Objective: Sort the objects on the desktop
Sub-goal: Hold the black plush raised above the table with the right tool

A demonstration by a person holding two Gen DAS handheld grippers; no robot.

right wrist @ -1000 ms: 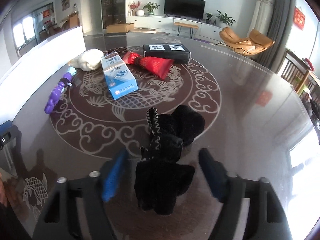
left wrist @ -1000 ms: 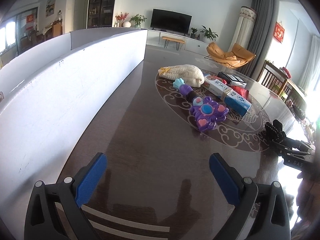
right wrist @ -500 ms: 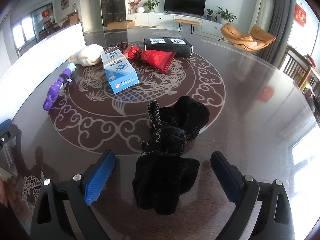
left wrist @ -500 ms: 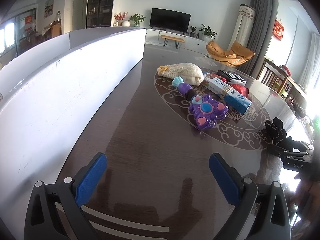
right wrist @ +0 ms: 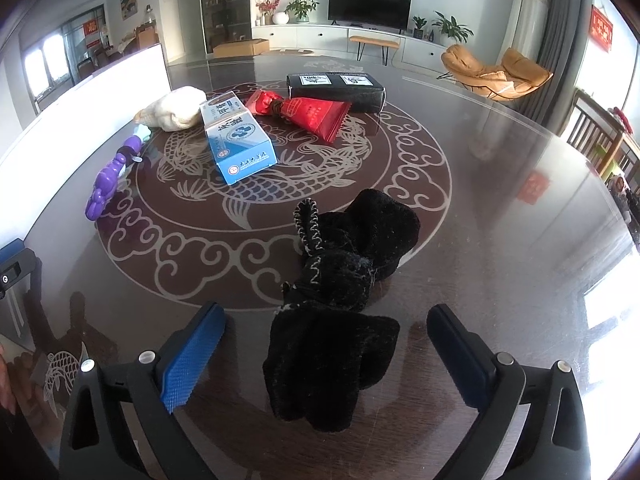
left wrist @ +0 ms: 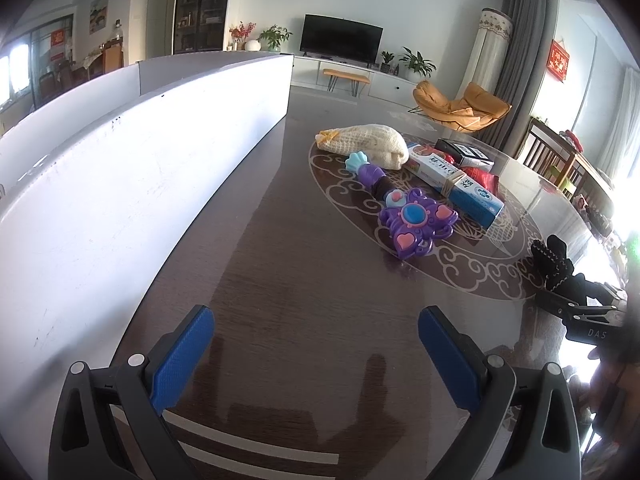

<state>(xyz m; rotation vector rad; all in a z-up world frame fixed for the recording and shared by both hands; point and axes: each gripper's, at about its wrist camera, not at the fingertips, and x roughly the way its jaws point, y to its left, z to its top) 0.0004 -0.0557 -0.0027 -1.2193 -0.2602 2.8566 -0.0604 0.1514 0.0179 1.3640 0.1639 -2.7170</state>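
A black fuzzy glove pair (right wrist: 340, 300) lies on the dark table, its near end between the jaws of my open right gripper (right wrist: 326, 322), which do not touch it. Beyond lie a blue and white box (right wrist: 236, 136), a red packet (right wrist: 308, 110), a black box (right wrist: 336, 86), a cream knitted bundle (right wrist: 176, 110) and a purple toy wand (right wrist: 110, 178). My left gripper (left wrist: 316, 322) is open and empty over bare table. Ahead of it are the wand (left wrist: 408, 216), the cream bundle (left wrist: 368, 146) and the blue box (left wrist: 456, 184). The gloves (left wrist: 554, 264) show at the right.
A long white panel (left wrist: 132, 168) stands along the table's left side. The right gripper's body (left wrist: 588, 316) shows at the right edge of the left wrist view. The left gripper's tip (right wrist: 14, 260) shows at the left edge of the right wrist view. Chairs stand beyond the table's right edge.
My right gripper's jaws have spread wider around the black gloves and it has drawn back a little. The left gripper has barely moved.
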